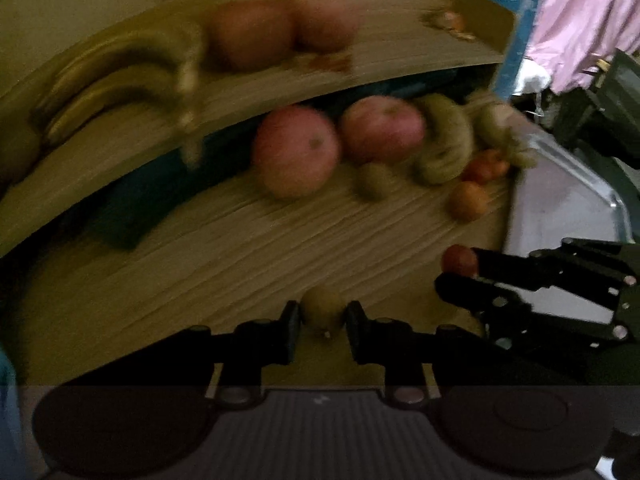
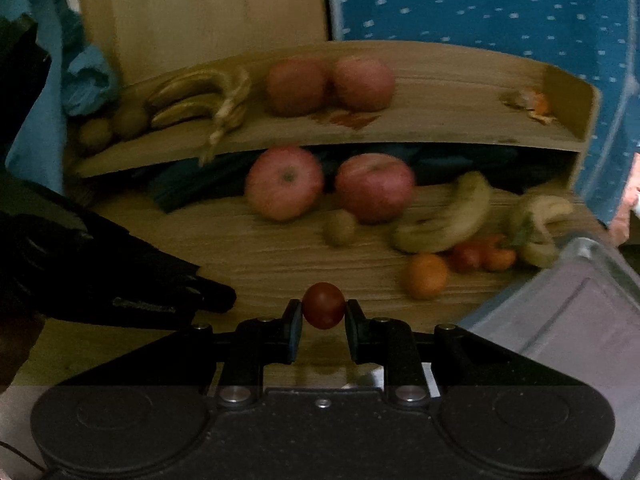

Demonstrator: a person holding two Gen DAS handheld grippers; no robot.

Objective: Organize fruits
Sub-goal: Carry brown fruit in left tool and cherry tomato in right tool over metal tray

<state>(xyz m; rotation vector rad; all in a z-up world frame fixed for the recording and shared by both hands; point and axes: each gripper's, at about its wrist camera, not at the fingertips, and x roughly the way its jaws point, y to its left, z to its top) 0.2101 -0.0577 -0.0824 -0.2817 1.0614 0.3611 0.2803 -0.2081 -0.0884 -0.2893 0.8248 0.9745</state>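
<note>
Kiwi clamped between the fingertips of the left gripper, low over the wooden table at 6 o'clock in the left wrist view. Small red tomato pinched in the right gripper, likewise just above the table surface; same tomato seen at 4 o'clock from the left camera, held by black fingers reaching in from the right.

Loose fruit farther back on the table: two red apples side by side at 12 o'clock, another kiwi just in front of them, bananas at 2 o'clock, an orange and a few small red tomatoes close beside the bananas. Metal tray at 3 o'clock, off the table's right edge.

Wooden shelf above the table, bearing two more apples, a bunch of bananas at 10 o'clock, two kiwis left of that bunch, and peel scraps at the far right. Blue dotted cloth behind. Blurred throughout.
</note>
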